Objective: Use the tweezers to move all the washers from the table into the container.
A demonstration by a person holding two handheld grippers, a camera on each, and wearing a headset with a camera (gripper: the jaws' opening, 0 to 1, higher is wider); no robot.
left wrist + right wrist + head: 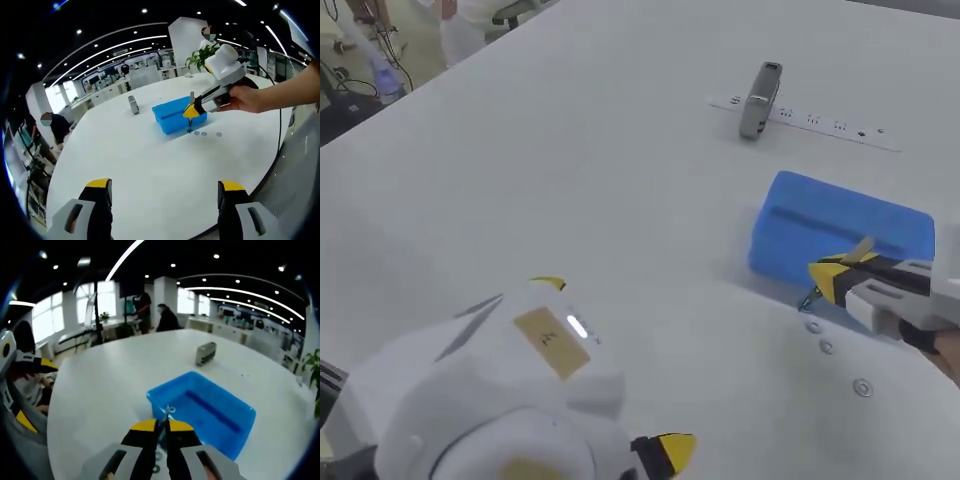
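Your right gripper (162, 429), clamped on the tweezers (165, 419), seems to pinch a washer (171, 410) mid-frame at the near rim of the blue container (220, 420). Ease off and it drops outside. Your left gripper (165, 200) gapes wide.

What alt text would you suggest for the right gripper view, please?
The right gripper, jaws closed on tweezers, holds what looks like a small washer at the tweezer tips by the near edge of a blue container on a white table. A grey device lies beyond it.
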